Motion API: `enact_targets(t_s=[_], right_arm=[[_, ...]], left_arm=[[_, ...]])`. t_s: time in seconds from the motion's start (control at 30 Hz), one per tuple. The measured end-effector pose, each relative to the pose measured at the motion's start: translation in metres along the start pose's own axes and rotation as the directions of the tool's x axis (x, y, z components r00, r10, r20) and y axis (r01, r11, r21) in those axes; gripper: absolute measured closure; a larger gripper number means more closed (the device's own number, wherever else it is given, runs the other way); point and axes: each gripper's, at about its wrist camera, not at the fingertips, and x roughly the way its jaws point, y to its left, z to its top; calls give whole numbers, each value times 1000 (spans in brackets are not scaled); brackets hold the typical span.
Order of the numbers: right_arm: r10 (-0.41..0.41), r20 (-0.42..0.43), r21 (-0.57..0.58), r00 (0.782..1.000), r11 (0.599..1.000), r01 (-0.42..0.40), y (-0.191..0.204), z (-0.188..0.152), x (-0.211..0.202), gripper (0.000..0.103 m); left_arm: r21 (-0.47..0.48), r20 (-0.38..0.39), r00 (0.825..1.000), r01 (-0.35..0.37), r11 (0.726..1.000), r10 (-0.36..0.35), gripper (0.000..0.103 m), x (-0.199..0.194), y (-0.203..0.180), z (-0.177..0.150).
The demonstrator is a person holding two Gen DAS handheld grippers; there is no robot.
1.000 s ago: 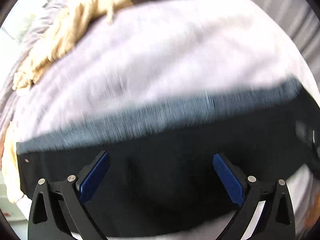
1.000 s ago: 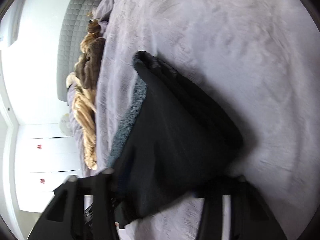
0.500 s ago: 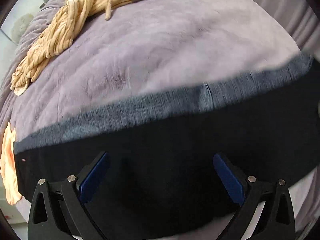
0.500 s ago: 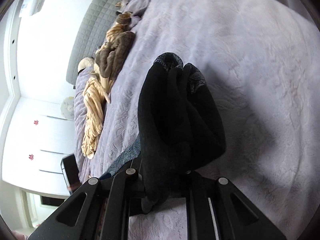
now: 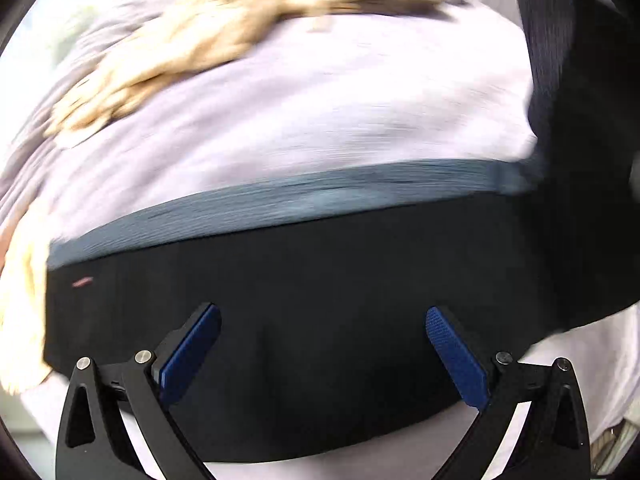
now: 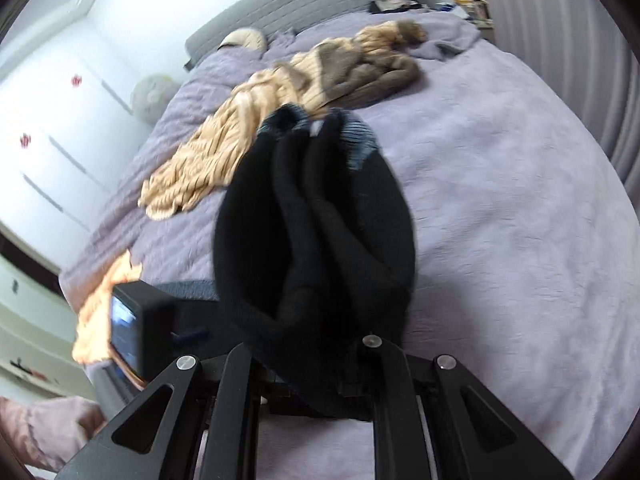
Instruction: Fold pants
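The right gripper [image 6: 316,376] pinches a bunched end of the black pants [image 5: 280,320] above the purple bed [image 6: 500,200], seemingly mid-fold, while the wide-open left gripper [image 5: 323,344] hovers empty over them, next needing a flat laydown.

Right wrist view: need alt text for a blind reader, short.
The right gripper is shut on a bunched fold of black pants, lifted above a lilac bedspread. Tan and brown clothes lie behind, toward the grey headboard.
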Motion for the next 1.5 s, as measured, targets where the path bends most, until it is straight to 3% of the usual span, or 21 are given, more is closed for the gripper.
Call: enact_targets(t_s=[0.17, 0.27, 0.33, 0.37, 0.4, 0.47, 0.53, 0.63, 0.67, 0.7, 0.77, 0.83, 0.87, 1.0, 1.1, 1.17, 1.2, 1.27, 1.33, 1.4, 1.5], right_arm=[[-123, -141, -171, 982, 980, 98, 86, -34, 82, 84], [-311, -217, -326, 925, 916, 232, 128, -63, 144, 72], [-516, -158, -516, 842, 770, 375, 159, -84, 168, 67], [-600, -85, -610, 796, 663, 435, 177, -95, 173, 67], [-624, -43, -656, 780, 607, 449, 188, -103, 170, 65], [-580, -37, -686, 814, 607, 401, 206, -109, 150, 61], [-498, -88, -634, 863, 696, 337, 207, -102, 125, 56], [-278, -239, -313, 931, 929, 197, 166, -73, 95, 56], [-162, -278, -101, 947, 985, 139, 133, -66, 86, 56], [-65, -289, 71, 955, 994, 89, 104, -63, 81, 56], [98, -275, 378, 956, 926, 13, 47, -67, 77, 56], [198, -209, 537, 958, 842, -57, 10, -73, 76, 61], [229, -175, 572, 957, 815, -90, -2, -74, 76, 61], [288, -103, 648, 952, 745, -155, -25, -76, 82, 62], [314, -72, 717, 947, 677, -170, -35, -84, 94, 62], [343, -32, 774, 939, 602, -194, -40, -91, 102, 72], [352, -24, 799, 936, 569, -193, -43, -95, 105, 96], [363, -24, 832, 931, 524, -183, -40, -95, 112, 98], [386, -14, 802, 923, 555, -220, -30, -86, 100, 98], [378, -72, 728, 923, 652, -211, -13, -73, 92, 98], [350, -143, 696, 926, 701, -157, -1, -77, 97, 98]], left_arm=[[-97, -58, 994, -102, 990, 97, 0, -6, 101, -23], [-164, -75, 993, -97, 982, 86, 0, -14, 136, -39], [-178, -73, 995, -74, 981, 62, 0, -17, 147, -44], [-178, -71, 996, -66, 982, 54, 0, -19, 148, -46], [-178, -70, 997, -55, 982, 43, 0, -18, 153, -50], [-177, -70, 998, -15, 984, 3, 0, -18, 159, -45], [-172, -60, 996, 53, 984, -64, 0, -10, 160, -33], [-136, -57, 978, 193, 972, -202, 0, -14, 139, -26], [-117, -55, 967, 242, 963, -250, 0, -15, 128, -23], [-98, -54, 955, 286, 953, -292, 0, -15, 117, -20], [-66, -48, 936, 345, 936, -348, 0, -15, 97, -15], [-36, -43, 927, 371, 928, -373, 6, -13, 79, -10], [-23, -48, 922, 384, 923, -384, 17, -11, 70, -7], [-21, -112, 883, 456, 890, -455, 24, 7, 43, 2], [-22, -188, 866, 467, 884, -463, 46, 29, 27, 4], [-19, -193, 876, 447, 894, -442, 55, 35, 23, 3], [-14, -192, 882, 437, 900, -431, 55, 32, 22, 2], [-10, -169, 886, 436, 900, -432, 55, 20, 25, 2], [8, -125, 902, 418, 908, -414, 55, 4, 33, -5], [23, -101, 924, 372, 928, -368, 55, 1, 37, -14], [1, -170, 935, 317, 948, -312, 51, 23, 39, -28]])
